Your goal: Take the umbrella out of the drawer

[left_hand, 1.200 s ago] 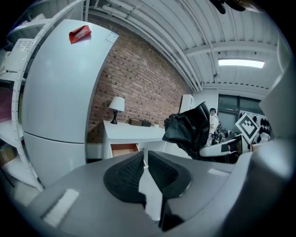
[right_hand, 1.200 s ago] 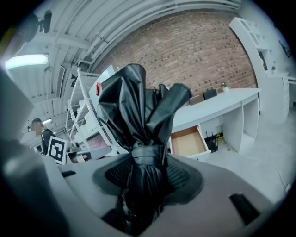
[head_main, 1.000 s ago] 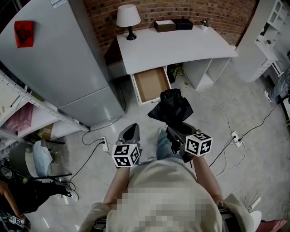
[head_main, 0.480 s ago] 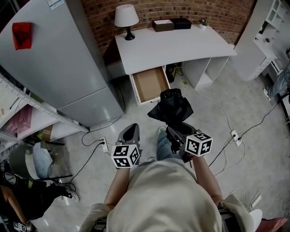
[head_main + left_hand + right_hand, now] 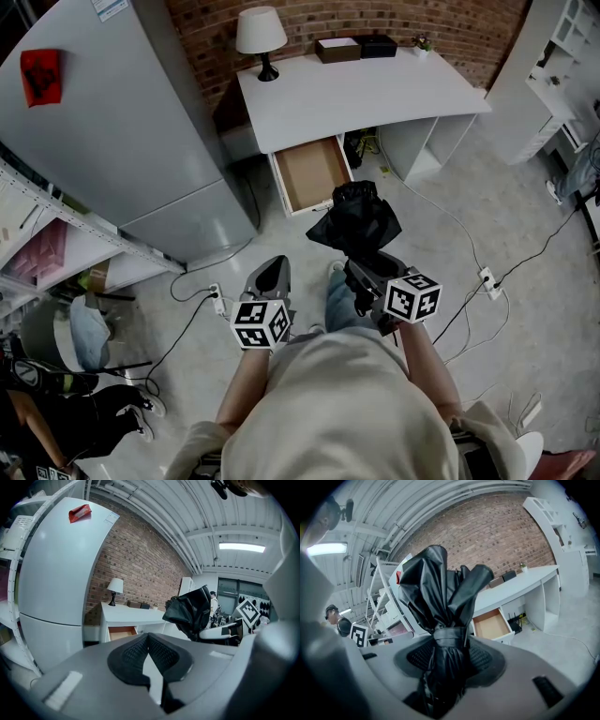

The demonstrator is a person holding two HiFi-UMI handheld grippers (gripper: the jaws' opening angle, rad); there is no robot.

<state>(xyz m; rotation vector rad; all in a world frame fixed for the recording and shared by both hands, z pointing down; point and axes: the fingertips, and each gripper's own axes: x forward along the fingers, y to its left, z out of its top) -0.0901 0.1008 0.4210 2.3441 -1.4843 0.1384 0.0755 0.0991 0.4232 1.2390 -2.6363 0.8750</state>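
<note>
A folded black umbrella (image 5: 354,220) (image 5: 440,611) (image 5: 190,609) sticks out forward from my right gripper (image 5: 364,267) (image 5: 449,660), whose jaws are shut on its strapped lower part. It hangs in the air in front of the open drawer (image 5: 312,174) (image 5: 490,624) (image 5: 121,632) of the white desk (image 5: 361,89), whose wooden bottom shows bare. My left gripper (image 5: 270,277) (image 5: 149,653) is shut with nothing between its pads, held to the left of the umbrella.
A large grey fridge (image 5: 122,122) stands left of the desk. On the desk are a lamp (image 5: 262,37) and two boxes (image 5: 358,47). Cables and power strips (image 5: 486,281) lie on the floor. Metal shelving (image 5: 56,253) is at the left, a white shelf unit (image 5: 553,75) at the right.
</note>
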